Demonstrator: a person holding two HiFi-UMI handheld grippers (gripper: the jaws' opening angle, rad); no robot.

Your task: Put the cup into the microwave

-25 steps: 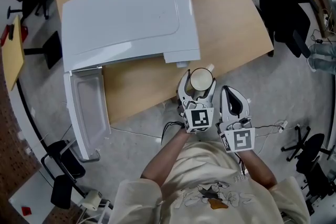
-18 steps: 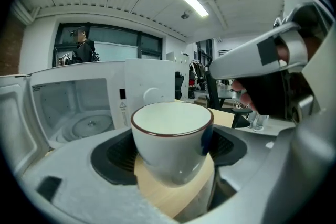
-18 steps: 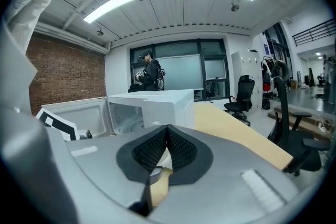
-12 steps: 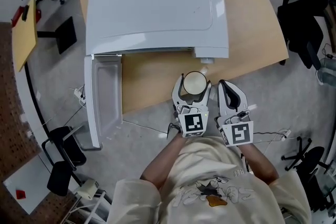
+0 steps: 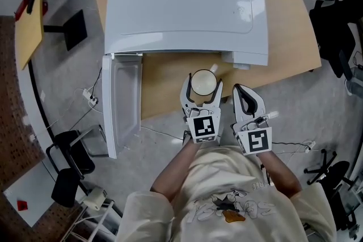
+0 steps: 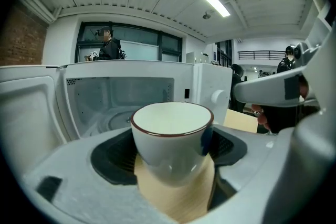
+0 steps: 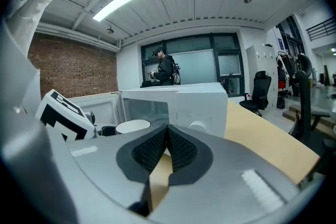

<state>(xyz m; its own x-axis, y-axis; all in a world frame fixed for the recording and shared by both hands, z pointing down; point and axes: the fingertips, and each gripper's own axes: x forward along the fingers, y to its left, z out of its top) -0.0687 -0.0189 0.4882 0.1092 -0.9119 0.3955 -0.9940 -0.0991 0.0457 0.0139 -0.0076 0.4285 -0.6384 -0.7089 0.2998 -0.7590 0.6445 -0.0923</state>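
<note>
A white cup with a dark red rim sits upright between the jaws of my left gripper, which is shut on it. It hangs over the table's front edge, just before the white microwave. The microwave's door stands swung open to the left, and the cavity with its glass turntable shows behind the cup. My right gripper is beside the left one on its right, shut with nothing between its pads.
The microwave stands on a light wooden table with a curved edge. Black office chairs stand at the right, and another chair at the lower left. Cables lie on the grey floor. A person stands far behind the microwave.
Both grippers and the cup have shifted toward the microwave's open front, and the microwave now sits more to the right in the head view. The grip on the cup is unchanged.
</note>
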